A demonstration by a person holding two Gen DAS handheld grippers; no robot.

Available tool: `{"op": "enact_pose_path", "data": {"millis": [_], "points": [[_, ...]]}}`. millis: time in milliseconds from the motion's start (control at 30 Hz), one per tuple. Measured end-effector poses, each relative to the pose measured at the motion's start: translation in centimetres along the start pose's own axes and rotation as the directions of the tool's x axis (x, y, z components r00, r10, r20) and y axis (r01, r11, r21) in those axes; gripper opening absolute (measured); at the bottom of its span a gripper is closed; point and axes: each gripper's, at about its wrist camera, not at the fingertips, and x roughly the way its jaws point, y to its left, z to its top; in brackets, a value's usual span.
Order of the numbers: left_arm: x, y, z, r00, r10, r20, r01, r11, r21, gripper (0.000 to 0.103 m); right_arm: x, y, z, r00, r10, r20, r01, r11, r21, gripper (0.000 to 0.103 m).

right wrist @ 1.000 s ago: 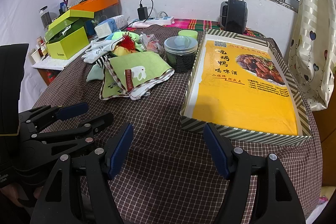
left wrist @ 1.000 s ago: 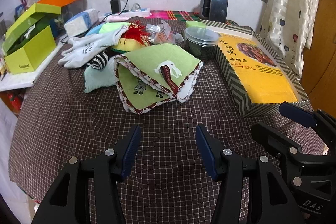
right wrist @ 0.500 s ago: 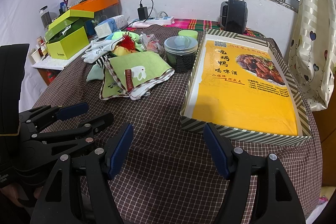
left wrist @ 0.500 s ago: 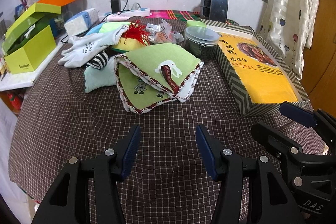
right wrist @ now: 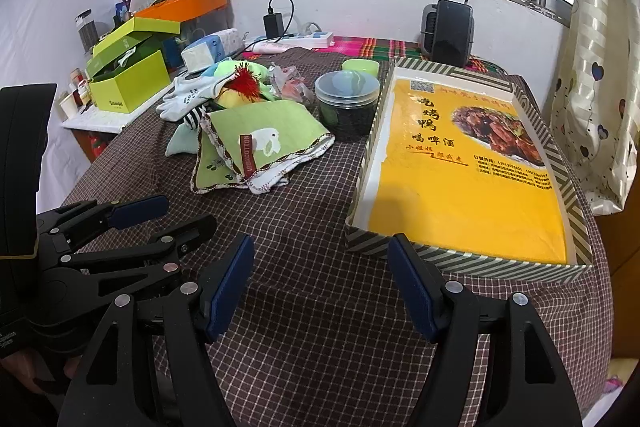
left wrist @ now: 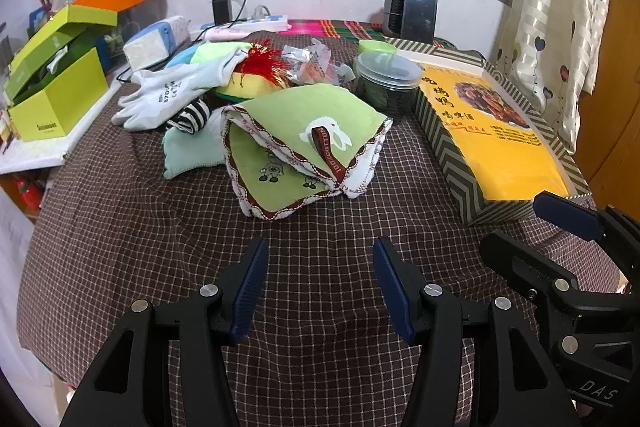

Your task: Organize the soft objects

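Observation:
A folded green towel [left wrist: 304, 143] [right wrist: 256, 143] with a white animal patch lies mid-table on the checked cloth. Behind it sit white gloves [left wrist: 168, 91] [right wrist: 188, 95], a striped sock [left wrist: 190, 115], a pale mint cloth [left wrist: 192, 151] and a yellow plush with red fringe [left wrist: 256, 75] [right wrist: 244, 87]. My left gripper [left wrist: 320, 287] is open, low over the cloth, well short of the towel. My right gripper [right wrist: 320, 287] is open too, in front of the shallow yellow-lined box [right wrist: 472, 179] [left wrist: 496, 143]. Nothing is between either pair of fingers.
A lidded clear jar [right wrist: 347, 107] [left wrist: 388, 83] stands between the pile and the box. Green boxes [left wrist: 56, 83] [right wrist: 128, 75] sit on a side shelf at left. A black speaker [right wrist: 448, 35], a power strip [left wrist: 256, 23] and a curtain [right wrist: 600, 67] line the back and right.

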Motion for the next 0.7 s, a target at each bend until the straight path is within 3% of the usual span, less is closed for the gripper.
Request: {"op": "enact_pose_path", "data": {"millis": [700], "points": [[1.5, 3.6, 2.0, 0.999, 0.030, -0.023, -0.031, 0.997, -0.068, 0.054, 1.9, 1.7, 2.9, 0.999, 0.030, -0.012, -0.031, 0.998, -0.050, 0.070]]}}
